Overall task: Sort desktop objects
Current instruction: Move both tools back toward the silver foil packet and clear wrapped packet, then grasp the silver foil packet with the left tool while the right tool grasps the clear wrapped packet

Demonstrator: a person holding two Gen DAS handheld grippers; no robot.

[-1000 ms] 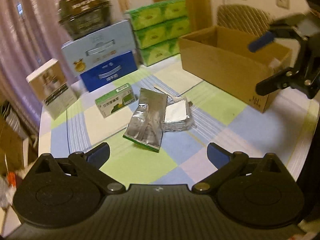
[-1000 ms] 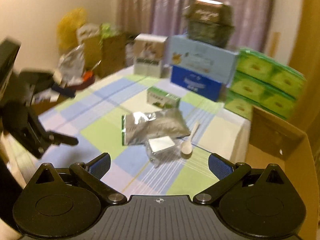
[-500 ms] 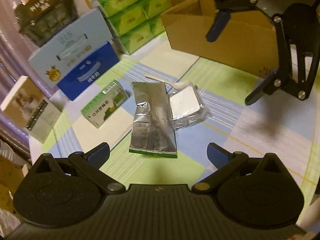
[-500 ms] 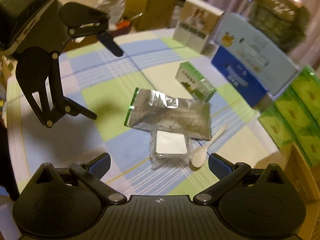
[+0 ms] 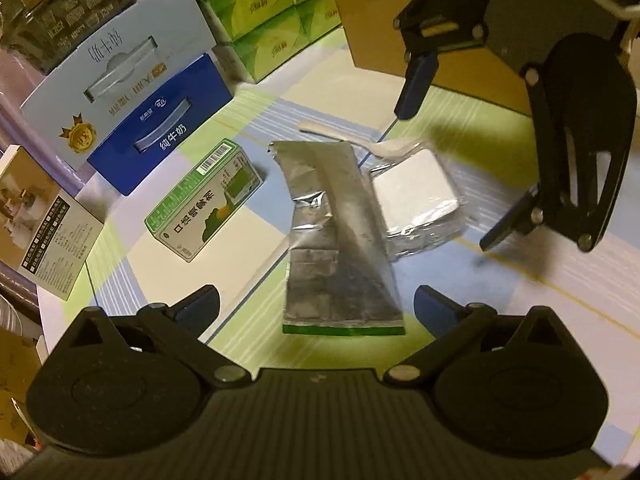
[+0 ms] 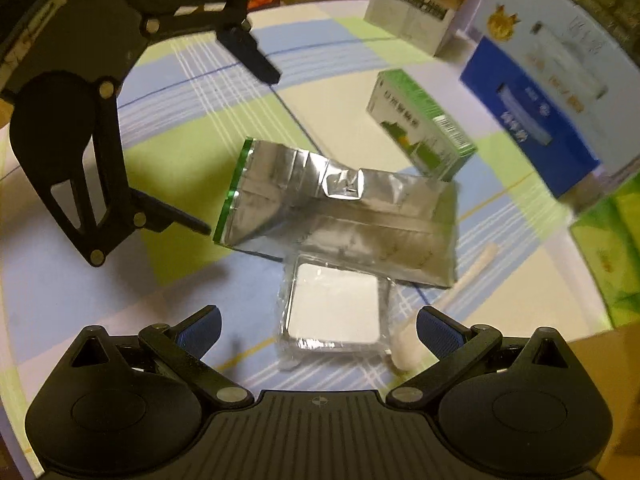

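Observation:
A silver foil pouch (image 5: 336,240) (image 6: 340,216) lies flat in the middle of the checked tablecloth. A white square packet in clear wrap (image 5: 416,196) (image 6: 336,304) lies against it, with a white plastic spoon (image 5: 340,132) (image 6: 452,292) beside them. A small green-and-white box (image 5: 204,200) (image 6: 420,120) lies on the pouch's other side. My left gripper (image 5: 316,302) (image 6: 224,140) hovers open just short of the pouch's green end. My right gripper (image 6: 318,320) (image 5: 456,164) hovers open over the white packet. Neither holds anything.
An open cardboard box (image 5: 380,20) stands at the back right in the left wrist view. Green tissue packs (image 5: 272,12), a dark blue milk carton box (image 5: 160,128), a pale blue box (image 5: 116,52) and a white printed box (image 5: 44,216) line the far side.
Both grippers have come lower and closer to the pouch and the white packet, from opposite sides. Each now looms larger in the other's view. The objects have not moved.

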